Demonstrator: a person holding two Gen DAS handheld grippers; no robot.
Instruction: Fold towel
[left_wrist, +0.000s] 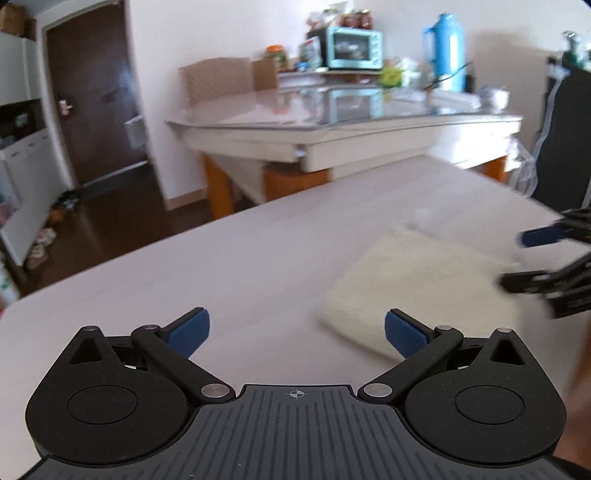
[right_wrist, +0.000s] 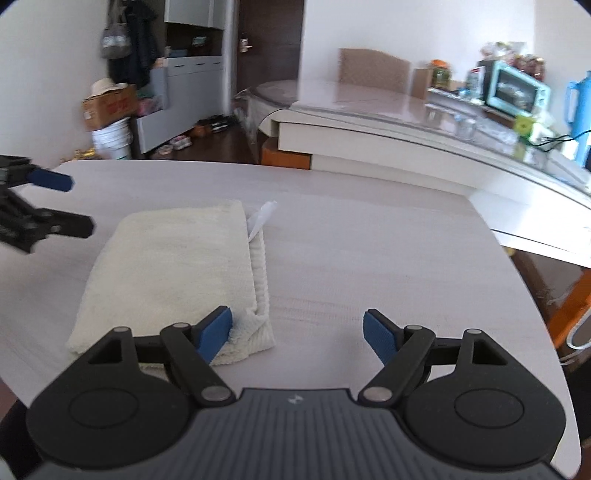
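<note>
I've got the left gripper (left_wrist: 297, 334) hovering w/ fingers wide apart, nothing between them, just left of the towel (right_wrist: 173, 269). Towel is my landmark: cream, already folded into a thick rectangle, lying flat on the pale counter (right_wrist: 369, 251), a white tag (right_wrist: 260, 218) poking out at its far right edge. The right gripper (right_wrist: 297, 334) sits at the towel's near right corner, fingers also spread, empty; its left finger (right_wrist: 216, 332) looks to be touching or just over that corner, can't tell which. Fold looks mostly done imo. Risks: that finger drags the ruffled corner and opens the layers if I pull away sideways; grabbing only the top layer would peel the fold; the left-wrist view is blurry, so depth on that side is a guess.
</note>
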